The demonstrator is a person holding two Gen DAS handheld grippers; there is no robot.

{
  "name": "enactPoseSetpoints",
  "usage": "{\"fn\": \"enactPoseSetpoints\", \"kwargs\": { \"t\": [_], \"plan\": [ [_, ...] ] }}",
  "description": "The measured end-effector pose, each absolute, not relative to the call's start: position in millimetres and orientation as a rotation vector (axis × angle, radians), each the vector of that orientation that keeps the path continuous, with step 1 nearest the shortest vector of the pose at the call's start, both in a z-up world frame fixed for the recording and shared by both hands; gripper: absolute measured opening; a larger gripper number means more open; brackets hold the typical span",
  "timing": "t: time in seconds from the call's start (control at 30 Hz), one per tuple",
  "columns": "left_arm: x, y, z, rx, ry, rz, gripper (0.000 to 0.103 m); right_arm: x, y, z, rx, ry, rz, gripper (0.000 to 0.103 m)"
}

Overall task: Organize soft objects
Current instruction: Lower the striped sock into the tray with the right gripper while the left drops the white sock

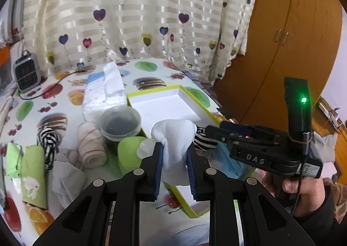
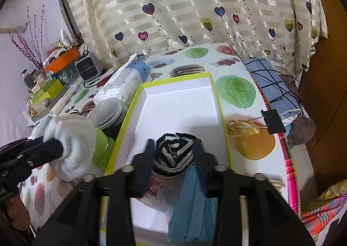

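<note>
Your right gripper [image 2: 173, 154] pinches striped sock [image 2: 174, 152] low over near end of white box [image 2: 180, 107], seemingly to set it beside blue cloth [image 2: 193, 209]. Your left gripper [image 1: 174, 159] clamps white sock [image 1: 173, 137] just outside box edge, seemingly next in. Farther left: rolled bandage [image 1: 91, 148], green cloths [image 1: 32, 170] on table [image 1: 151, 72].

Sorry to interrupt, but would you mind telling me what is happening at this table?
A person is sorting soft items with two handheld grippers. The left gripper is shut on a white fabric bundle, held beside the shallow white box with lime-green edges. The right gripper is shut on a black-and-white striped rolled sock, over that box.
</note>
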State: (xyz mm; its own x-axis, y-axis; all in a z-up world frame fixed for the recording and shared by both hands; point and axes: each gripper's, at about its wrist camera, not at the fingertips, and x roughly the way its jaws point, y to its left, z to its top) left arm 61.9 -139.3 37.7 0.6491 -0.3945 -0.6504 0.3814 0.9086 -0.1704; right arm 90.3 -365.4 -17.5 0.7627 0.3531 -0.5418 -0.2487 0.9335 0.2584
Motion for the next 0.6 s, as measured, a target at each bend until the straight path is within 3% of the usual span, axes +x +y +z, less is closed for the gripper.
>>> {"fn": "enactPoseSetpoints", "kwargs": {
  "t": [0.6],
  "plan": [
    [75,-188,-9,0.049,0.899,-0.585,0.021,70,-401,-8,0.238,0.583,0.26,0.044]
  ]
}}
